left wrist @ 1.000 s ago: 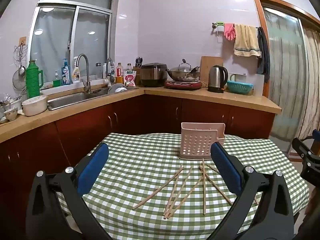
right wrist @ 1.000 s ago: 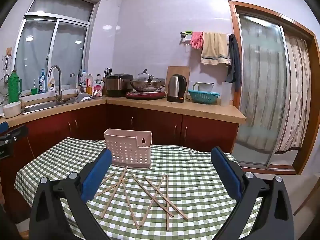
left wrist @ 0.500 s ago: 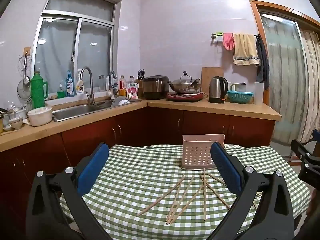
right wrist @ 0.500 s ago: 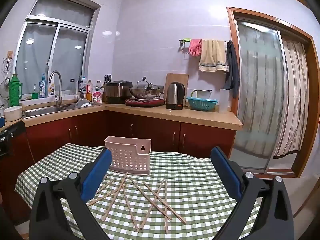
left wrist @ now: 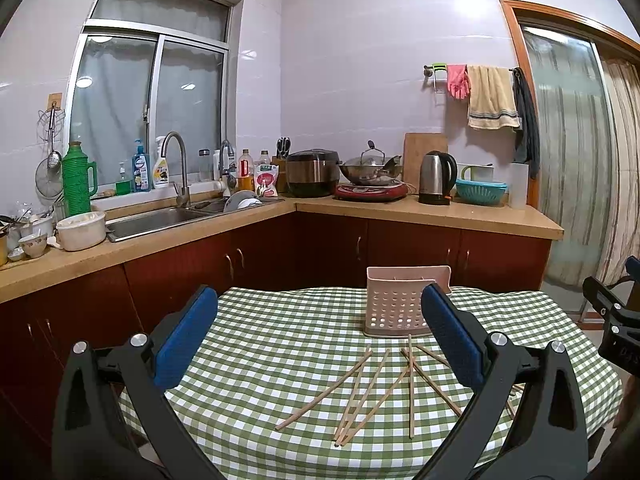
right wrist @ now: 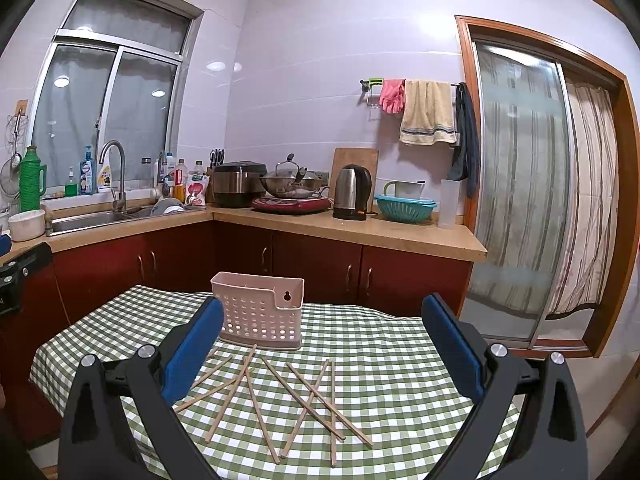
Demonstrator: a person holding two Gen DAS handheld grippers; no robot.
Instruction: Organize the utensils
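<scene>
Several wooden chopsticks lie scattered on the green checked tablecloth, also in the right wrist view. A pink perforated utensil holder stands upright just behind them; it also shows in the right wrist view. My left gripper is open and empty, held above the near table edge. My right gripper is open and empty, above the chopsticks' near side. The right gripper's body shows at the left view's right edge.
The table is small, with its edges close on all sides. Behind it runs an L-shaped counter with dark red cabinets, a sink, a kettle and a wok. A sliding glass door is at the right.
Both grippers have tilted upward and drawn back slightly, so the table and holder sit lower in view. Chopsticks and holder have not moved. Both grippers stay open.
</scene>
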